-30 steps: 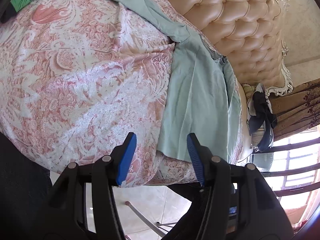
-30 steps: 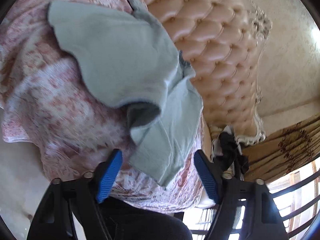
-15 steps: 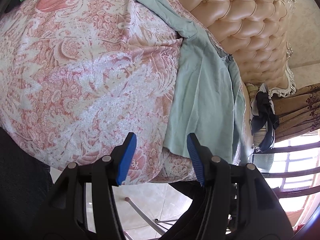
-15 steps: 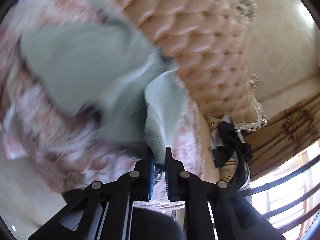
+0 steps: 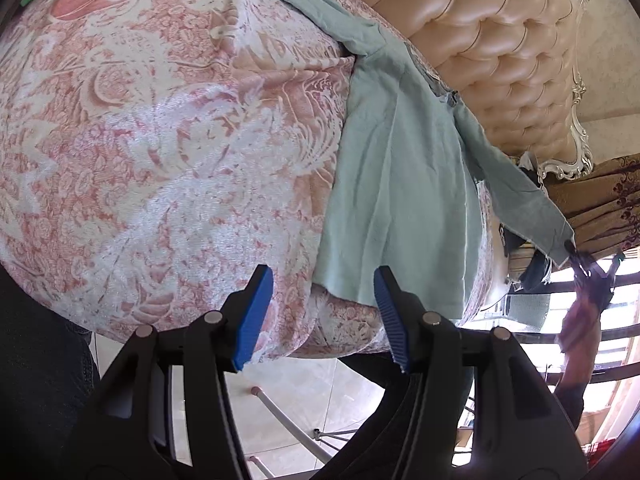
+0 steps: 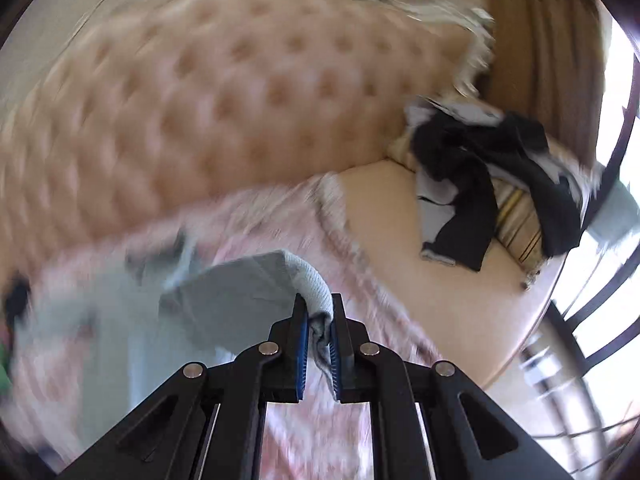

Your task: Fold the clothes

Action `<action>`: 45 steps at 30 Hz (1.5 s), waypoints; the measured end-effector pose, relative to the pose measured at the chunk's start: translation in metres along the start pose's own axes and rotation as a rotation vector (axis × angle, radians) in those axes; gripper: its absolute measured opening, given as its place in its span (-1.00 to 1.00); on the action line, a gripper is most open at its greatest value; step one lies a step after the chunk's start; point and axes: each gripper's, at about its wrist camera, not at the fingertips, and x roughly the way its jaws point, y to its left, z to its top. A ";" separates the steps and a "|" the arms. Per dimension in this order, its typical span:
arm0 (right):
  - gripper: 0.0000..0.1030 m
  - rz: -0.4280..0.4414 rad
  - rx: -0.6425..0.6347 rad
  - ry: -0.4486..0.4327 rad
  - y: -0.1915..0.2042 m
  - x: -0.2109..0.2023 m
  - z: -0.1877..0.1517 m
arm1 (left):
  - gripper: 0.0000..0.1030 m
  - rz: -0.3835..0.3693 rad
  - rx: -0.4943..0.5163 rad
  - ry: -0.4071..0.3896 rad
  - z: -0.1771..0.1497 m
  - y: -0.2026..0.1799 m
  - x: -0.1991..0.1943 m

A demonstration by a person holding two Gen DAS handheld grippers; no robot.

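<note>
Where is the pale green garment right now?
The pale green cotton garment lies on the pink floral bedspread beside the tufted headboard; the right tongs pinch one lifted edge.

A second ago the right gripper stood open over the pale green garment; now its fingers are clamped on a fabric edge and the hand is lifted away, stretching a strip of cloth out past the bed's end.
</note>
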 end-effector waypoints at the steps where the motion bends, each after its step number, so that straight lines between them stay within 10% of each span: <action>1: -0.82 -0.013 0.071 0.010 -0.023 0.013 0.013 | 0.09 -0.001 -0.002 0.004 0.001 -0.001 0.002; 7: -0.82 -0.150 0.354 0.156 -0.131 0.105 0.009 | 0.09 0.023 0.034 0.018 0.001 -0.010 0.004; 13: -0.81 -0.207 0.292 0.239 -0.145 0.167 -0.016 | 0.09 0.023 0.052 0.034 0.003 -0.013 0.007; 14: -0.72 -0.223 0.281 0.254 -0.146 0.172 -0.018 | 0.09 0.014 0.043 0.041 0.003 -0.012 0.008; 18: 0.67 -0.355 0.286 0.282 -0.168 0.171 -0.018 | 0.09 0.007 0.036 0.038 0.004 -0.008 0.013; 23: 0.66 -0.509 0.366 0.189 -0.189 0.106 -0.020 | 0.09 0.125 0.263 -0.039 -0.015 -0.028 0.020; 28: 0.67 -0.207 0.328 0.001 -0.116 0.002 -0.055 | 0.09 0.364 0.692 -0.091 -0.062 -0.057 0.035; 34: 0.67 0.431 0.236 0.261 0.000 -0.029 -0.177 | -0.27 0.665 1.318 -0.231 -0.129 -0.077 0.054; 38: 0.67 0.545 0.250 0.402 0.033 -0.023 -0.238 | -0.46 0.797 1.596 -0.260 -0.157 -0.069 0.072; 45: 0.67 0.565 0.283 0.497 0.041 -0.002 -0.261 | -0.74 0.872 1.733 -0.256 -0.155 -0.066 0.091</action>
